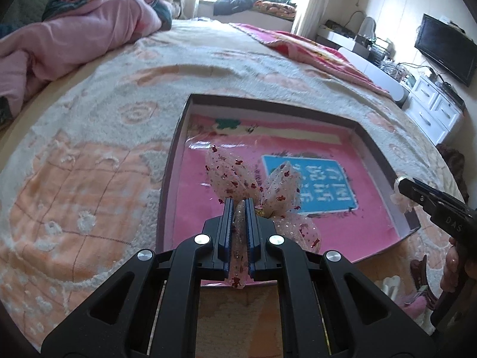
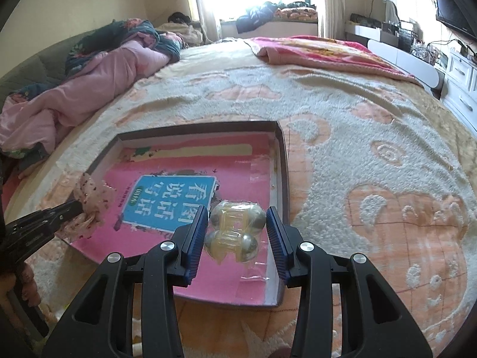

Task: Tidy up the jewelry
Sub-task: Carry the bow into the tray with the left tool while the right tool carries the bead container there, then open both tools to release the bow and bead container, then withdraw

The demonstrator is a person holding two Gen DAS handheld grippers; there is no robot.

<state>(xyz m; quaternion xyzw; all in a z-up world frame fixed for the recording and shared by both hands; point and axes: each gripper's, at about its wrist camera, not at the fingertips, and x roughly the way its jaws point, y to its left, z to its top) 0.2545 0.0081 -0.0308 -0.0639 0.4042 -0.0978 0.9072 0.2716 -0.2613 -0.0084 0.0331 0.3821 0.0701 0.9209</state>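
My left gripper (image 1: 240, 203) is shut on a sheer pink bow (image 1: 226, 173) dotted with red. It holds the bow above the near part of a shallow box (image 1: 268, 100) that has a pink floor and a blue label. In the right wrist view the left gripper (image 2: 79, 207) and the bow (image 2: 92, 194) hang over the box's left rim. My right gripper (image 2: 237, 211) is shut on a clear packet of silvery beads (image 2: 235, 226), held over the box's (image 2: 196, 126) near right corner. In the left wrist view the right gripper (image 1: 401, 186) sits at the box's right rim.
The box lies on a fluffy cream and orange bedspread (image 2: 372, 125). A pink quilt (image 1: 68, 38) is heaped at the far left and a red blanket (image 2: 322, 50) at the far right. A dark hair clip (image 1: 419, 270) lies by the person's hand (image 1: 450, 265). White drawers (image 1: 432, 110) stand beyond the bed.
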